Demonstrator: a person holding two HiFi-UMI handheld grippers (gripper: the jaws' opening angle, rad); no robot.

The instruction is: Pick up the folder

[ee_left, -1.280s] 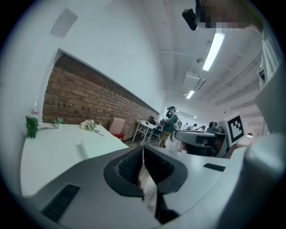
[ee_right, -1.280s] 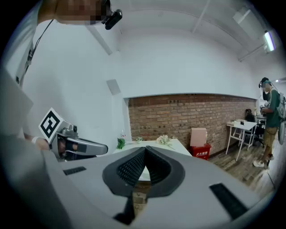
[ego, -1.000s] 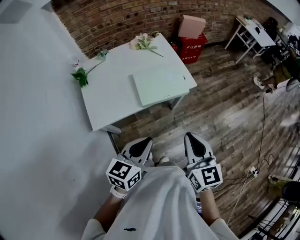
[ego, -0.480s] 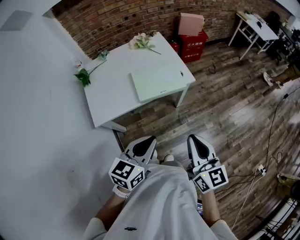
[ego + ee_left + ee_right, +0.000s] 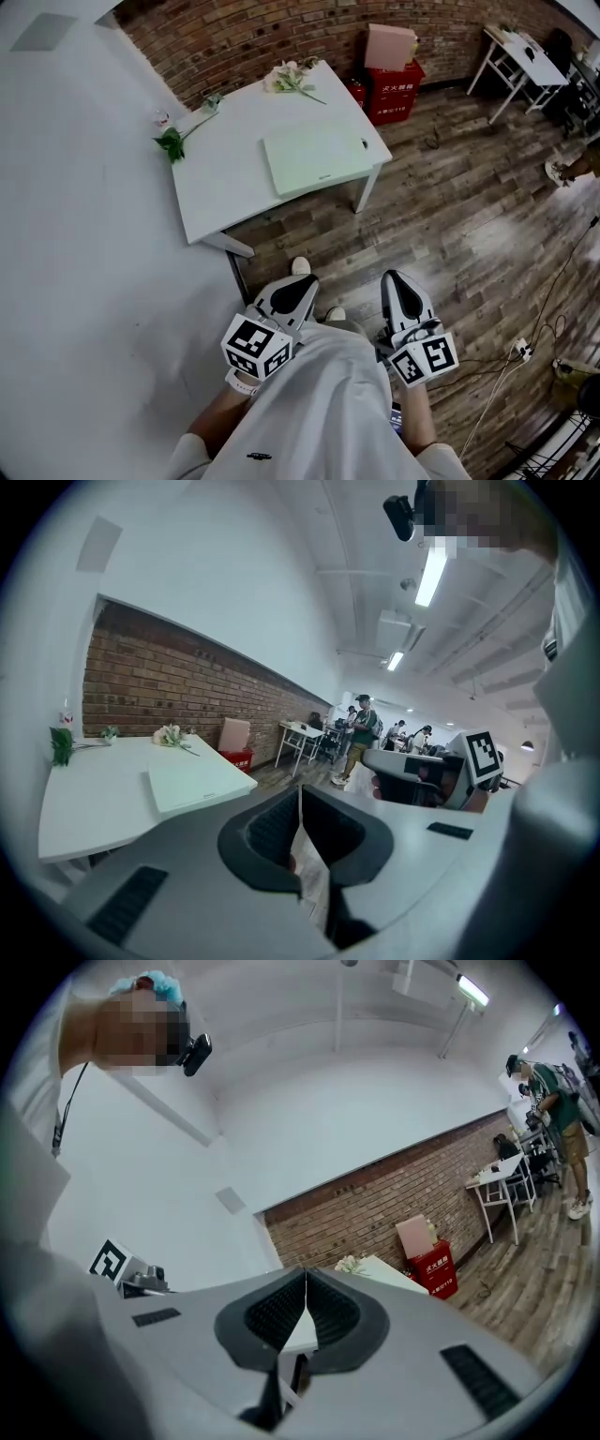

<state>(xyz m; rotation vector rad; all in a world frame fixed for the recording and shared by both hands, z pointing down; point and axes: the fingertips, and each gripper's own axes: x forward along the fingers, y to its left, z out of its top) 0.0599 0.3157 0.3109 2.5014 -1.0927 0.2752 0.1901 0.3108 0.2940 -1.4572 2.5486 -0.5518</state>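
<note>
Task status: not started. The folder [image 5: 314, 157] lies flat on the desk [image 5: 220, 183], at 12 o'clock from the person. The left tool [image 5: 300, 283] and the right tool [image 5: 396, 279] are both clenched and empty, well apart from the folder. Remaining steps: approach, grasp, lift.

The person wears a white shirt [image 5: 314, 412] with a small dark mark. The left gripper [image 5: 302, 281] and right gripper [image 5: 393, 277] are white, with black-and-white marker cubes [image 5: 255, 345].
</note>
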